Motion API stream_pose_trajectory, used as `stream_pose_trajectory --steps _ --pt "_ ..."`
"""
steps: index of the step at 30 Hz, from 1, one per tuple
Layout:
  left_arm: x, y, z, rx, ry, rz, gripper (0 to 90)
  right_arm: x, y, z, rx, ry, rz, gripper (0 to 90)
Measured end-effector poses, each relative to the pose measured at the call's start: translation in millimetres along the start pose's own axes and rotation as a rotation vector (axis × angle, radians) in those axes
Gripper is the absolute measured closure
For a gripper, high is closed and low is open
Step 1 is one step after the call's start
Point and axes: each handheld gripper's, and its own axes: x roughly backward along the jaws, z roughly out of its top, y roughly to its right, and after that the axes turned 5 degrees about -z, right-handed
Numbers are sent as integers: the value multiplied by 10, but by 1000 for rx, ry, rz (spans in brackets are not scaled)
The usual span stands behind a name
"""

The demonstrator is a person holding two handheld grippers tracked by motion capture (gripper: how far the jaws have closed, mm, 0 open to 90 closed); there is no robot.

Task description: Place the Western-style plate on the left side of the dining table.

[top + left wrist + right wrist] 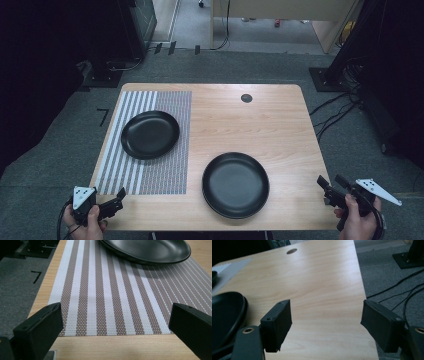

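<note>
Two black plates are on the wooden table (pixel 250 125). One plate (pixel 150 134) rests on a striped placemat (pixel 165 172) at the left, the other plate (pixel 235 184) on bare wood near the front edge. My left gripper (pixel 116 200) is held at the front left corner, just short of the mat. In the left gripper view this gripper (pixel 115 317) stands open over the mat's near edge (pixel 100 290), with the plate (pixel 150 250) farther off. My right gripper (pixel 330 181) is at the table's front right edge. In its own view that gripper (pixel 327 315) is open and empty, with the near plate (pixel 227 312) at its left.
A dark round grommet hole (pixel 246 98) sits near the table's far edge. Cables (pixel 335 110) trail over the grey carpet to the right of the table. Dark equipment stands (pixel 115 65) are behind the far left corner.
</note>
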Motion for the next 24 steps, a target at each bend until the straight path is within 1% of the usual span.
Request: stream_pose_trajectory --steps 2,4,5,7,9,10,11,13,15,16,17,18,19,20,22,24 --pt "-50 26 -4 -7 -18 -13 0 -8 34 -61 0 -17 2 239" --pt "-100 53 -9 -18 -38 -26 0 -33 95 -137 -19 -32 -3 244" --pt "-115 63 -11 -22 -45 -29 0 -57 132 -182 -33 -47 -12 245" --pt "-150 86 -13 -41 -64 -30 0 -92 164 -230 -44 -67 -20 249" --pt "-175 100 -17 -59 -85 -28 0 -141 164 -260 -42 -92 -10 248" --pt "-189 105 -20 -64 -91 -32 0 -160 162 -266 -30 -98 -7 248" --pt "-200 106 -21 -66 -103 -33 0 -179 149 -272 -21 -112 -10 248" --pt "-229 102 -23 -52 -126 -28 0 -220 126 -288 4 -141 -25 248" --pt "-244 116 -25 -59 -134 -15 0 -254 95 -315 14 -173 -37 245" --pt "-250 131 -26 -73 -141 -4 0 -260 74 -325 28 -168 -46 245" --pt "-256 144 -29 -89 -149 6 0 -266 47 -329 58 -171 -63 245" --pt "-263 157 -30 -100 -155 15 0 -269 24 -333 76 -176 -77 245" --pt "-275 179 -34 -127 -168 32 0 -275 10 -335 93 -176 -87 245" --pt "-285 198 -39 -145 -175 44 0 -284 -21 -338 130 -185 -105 242" --pt "-294 204 -39 -147 -171 40 0 -297 -61 -355 194 -191 -125 218" --pt "-296 201 -39 -147 -170 39 0 -311 -95 -382 236 -190 -136 179"
